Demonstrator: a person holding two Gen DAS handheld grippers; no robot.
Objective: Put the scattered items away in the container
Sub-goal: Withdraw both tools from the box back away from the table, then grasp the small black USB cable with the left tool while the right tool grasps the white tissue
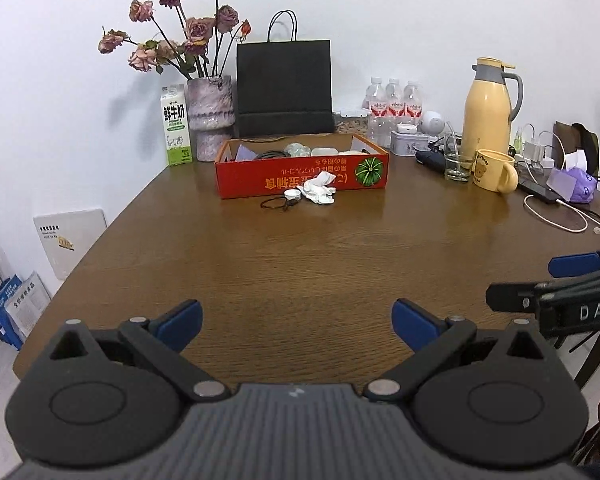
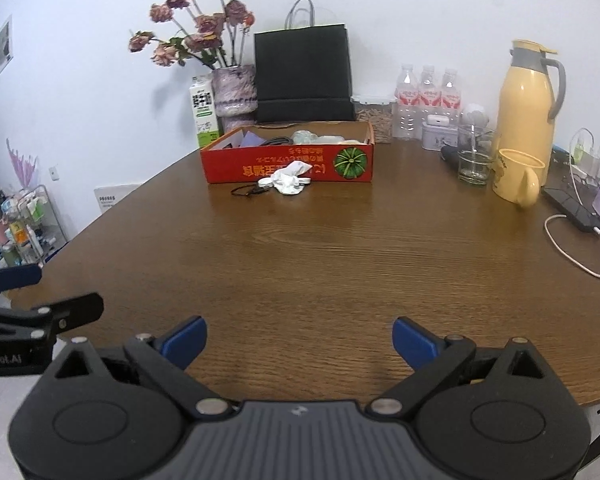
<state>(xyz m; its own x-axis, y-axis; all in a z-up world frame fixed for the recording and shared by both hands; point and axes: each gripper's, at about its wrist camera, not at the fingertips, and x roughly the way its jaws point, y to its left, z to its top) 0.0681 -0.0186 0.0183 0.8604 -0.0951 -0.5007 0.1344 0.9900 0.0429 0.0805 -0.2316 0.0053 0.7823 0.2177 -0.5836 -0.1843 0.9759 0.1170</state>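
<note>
- Left wrist view: the wooden table [image 1: 300, 248] lay bare from its near edge up to the red cardboard box [image 1: 302, 170] at the far side.
- A crumpled white cloth [image 1: 318, 189], a small white cap [image 1: 291, 194] and a black cord loop [image 1: 275, 203] lay against the box front.
- The left gripper [image 1: 297, 320] hung above the near edge, blue pads spread wide, holding nothing.
- Right wrist view: the same open tabletop [image 2: 320, 256] lay ahead; a white cable [image 2: 576, 256] lay near the right edge.
- The right gripper [image 2: 299, 338] stood fully spread, empty, touching nothing.
</note>
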